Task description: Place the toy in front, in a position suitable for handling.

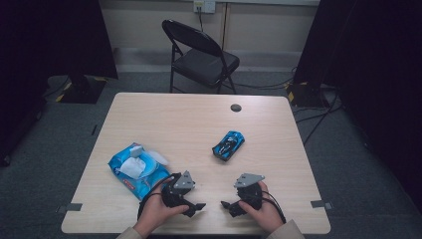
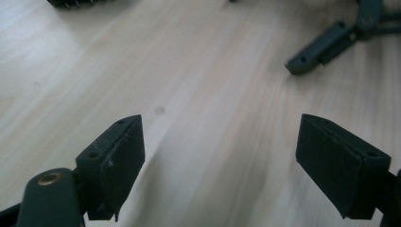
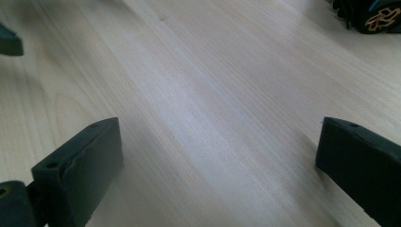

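toy car, blue with black and a light stripe, sits right of centre on the pale wood-grain table, well apart from both tools and angled toward the near left. left gripper rests at the near edge in the person's hand, jaws spread wide with nothing but bare wood between them in its own view. right gripper lies just beside it, facing it, jaws likewise wide and holding nothing. a blue pack of wipes, flap open with a white sheet showing, lies at the near left. a small dark round cap marks the far side of the table. beyond stand a black folding chair, grey carpet, trailing cables and dark curtains.
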`<state>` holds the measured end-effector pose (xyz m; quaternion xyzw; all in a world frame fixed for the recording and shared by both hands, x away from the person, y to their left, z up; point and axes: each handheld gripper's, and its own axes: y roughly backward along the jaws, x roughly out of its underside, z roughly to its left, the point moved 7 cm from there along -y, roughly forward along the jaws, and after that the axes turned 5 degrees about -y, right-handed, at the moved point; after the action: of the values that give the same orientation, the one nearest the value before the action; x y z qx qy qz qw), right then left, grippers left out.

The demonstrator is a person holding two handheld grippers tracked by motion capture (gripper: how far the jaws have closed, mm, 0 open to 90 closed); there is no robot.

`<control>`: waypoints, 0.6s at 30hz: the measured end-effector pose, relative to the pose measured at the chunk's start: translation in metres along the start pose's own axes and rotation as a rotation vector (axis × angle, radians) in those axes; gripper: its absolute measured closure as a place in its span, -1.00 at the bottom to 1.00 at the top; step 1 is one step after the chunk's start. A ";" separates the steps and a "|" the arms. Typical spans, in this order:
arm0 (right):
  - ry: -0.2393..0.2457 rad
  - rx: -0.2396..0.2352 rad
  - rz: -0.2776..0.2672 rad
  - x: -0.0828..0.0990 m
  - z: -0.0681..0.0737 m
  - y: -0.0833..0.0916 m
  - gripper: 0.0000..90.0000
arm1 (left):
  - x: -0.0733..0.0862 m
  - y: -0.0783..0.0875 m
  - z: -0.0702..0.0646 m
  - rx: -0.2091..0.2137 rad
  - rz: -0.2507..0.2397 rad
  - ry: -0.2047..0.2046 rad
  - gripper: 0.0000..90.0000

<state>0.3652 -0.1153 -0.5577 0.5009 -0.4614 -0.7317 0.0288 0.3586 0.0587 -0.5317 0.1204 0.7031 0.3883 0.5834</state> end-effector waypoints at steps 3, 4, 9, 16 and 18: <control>-0.003 0.005 0.001 0.000 0.000 0.000 -0.98 | -0.012 -0.002 0.010 -0.016 -0.002 0.038 -0.64; -0.004 0.005 0.001 0.000 0.000 0.000 -0.98 | -0.014 -0.003 0.013 -0.022 -0.004 0.037 -0.64; -0.008 0.009 0.001 0.001 0.000 0.001 -0.98 | -0.021 -0.004 0.018 -0.031 -0.003 0.044 -0.63; -0.008 0.009 0.001 0.001 0.000 0.001 -0.98 | -0.024 -0.012 0.026 -0.054 0.009 0.051 -0.63; -0.008 0.009 0.001 0.001 0.000 0.001 -0.98 | -0.028 -0.016 0.030 -0.066 0.007 0.052 -0.64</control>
<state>0.3646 -0.1161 -0.5578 0.4979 -0.4650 -0.7316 0.0251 0.3990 0.0429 -0.5227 0.0934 0.7044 0.4162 0.5673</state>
